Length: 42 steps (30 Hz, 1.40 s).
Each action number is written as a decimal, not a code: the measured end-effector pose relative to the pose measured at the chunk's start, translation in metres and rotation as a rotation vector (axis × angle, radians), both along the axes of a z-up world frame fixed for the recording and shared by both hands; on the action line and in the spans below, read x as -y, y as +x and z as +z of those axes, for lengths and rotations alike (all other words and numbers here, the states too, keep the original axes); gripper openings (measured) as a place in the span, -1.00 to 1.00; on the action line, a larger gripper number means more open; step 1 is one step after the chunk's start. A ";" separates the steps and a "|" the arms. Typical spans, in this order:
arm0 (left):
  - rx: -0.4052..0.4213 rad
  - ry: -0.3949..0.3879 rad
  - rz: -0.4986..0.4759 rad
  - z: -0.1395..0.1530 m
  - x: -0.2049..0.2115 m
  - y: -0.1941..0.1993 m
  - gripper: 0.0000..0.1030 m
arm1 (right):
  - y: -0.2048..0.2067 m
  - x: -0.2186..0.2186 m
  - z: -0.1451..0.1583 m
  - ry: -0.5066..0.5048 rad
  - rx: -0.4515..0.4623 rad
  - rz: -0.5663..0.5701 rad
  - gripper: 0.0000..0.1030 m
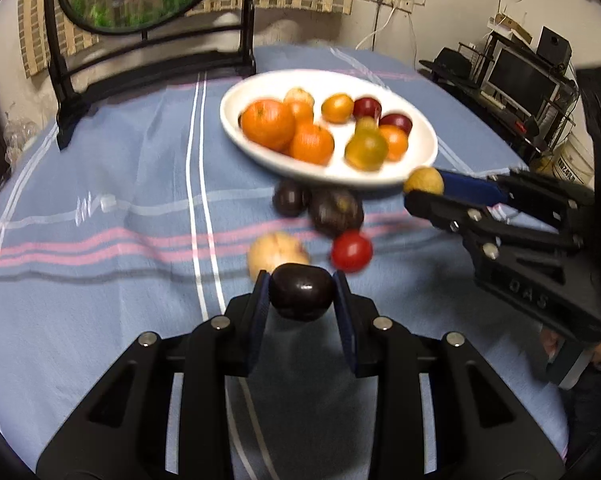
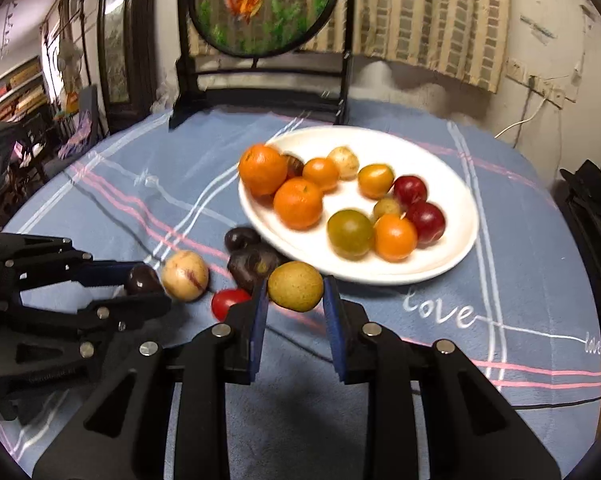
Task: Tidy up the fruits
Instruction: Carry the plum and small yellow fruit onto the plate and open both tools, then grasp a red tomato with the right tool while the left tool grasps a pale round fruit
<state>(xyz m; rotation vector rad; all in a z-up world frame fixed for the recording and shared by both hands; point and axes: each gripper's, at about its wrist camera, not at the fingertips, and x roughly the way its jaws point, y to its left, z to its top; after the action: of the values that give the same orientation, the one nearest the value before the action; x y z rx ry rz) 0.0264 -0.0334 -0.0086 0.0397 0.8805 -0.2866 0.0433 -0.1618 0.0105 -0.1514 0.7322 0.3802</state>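
Motion blur smears the white plate (image 1: 380, 182) rim, and oranges half hide a dark fruit (image 2: 294, 165).

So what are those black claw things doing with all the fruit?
A person is sorting fruit with two hand-held grippers. The left gripper is shut on a dark plum, and the right gripper is shut on a yellow-brown fruit. The white plate already holds many fruits; four loose ones lie on the blue tablecloth.

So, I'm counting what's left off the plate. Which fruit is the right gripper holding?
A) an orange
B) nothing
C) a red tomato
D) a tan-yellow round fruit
D: the right gripper is shut on the tan-yellow fruit, near the white plate; the red tomato lies on the cloth.
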 end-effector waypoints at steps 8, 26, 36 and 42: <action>0.056 -0.033 0.016 0.039 0.018 0.058 -0.37 | 0.018 0.017 0.014 -0.021 0.104 -0.114 -0.46; 0.070 0.062 0.064 0.016 0.071 0.158 0.27 | 0.054 0.024 -0.017 -0.006 0.102 -0.152 -0.12; 0.100 -0.007 0.045 0.025 0.062 0.131 0.30 | 0.049 0.030 -0.016 0.030 0.090 -0.161 -0.03; 0.157 -0.068 0.063 0.044 0.051 0.084 0.57 | 0.044 0.031 -0.009 0.041 0.087 -0.163 0.00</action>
<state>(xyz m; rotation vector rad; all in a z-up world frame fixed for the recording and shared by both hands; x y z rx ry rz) 0.1102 -0.0842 0.0352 -0.0284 0.7147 -0.2505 0.0875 -0.1925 0.0011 -0.0685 0.6451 0.2320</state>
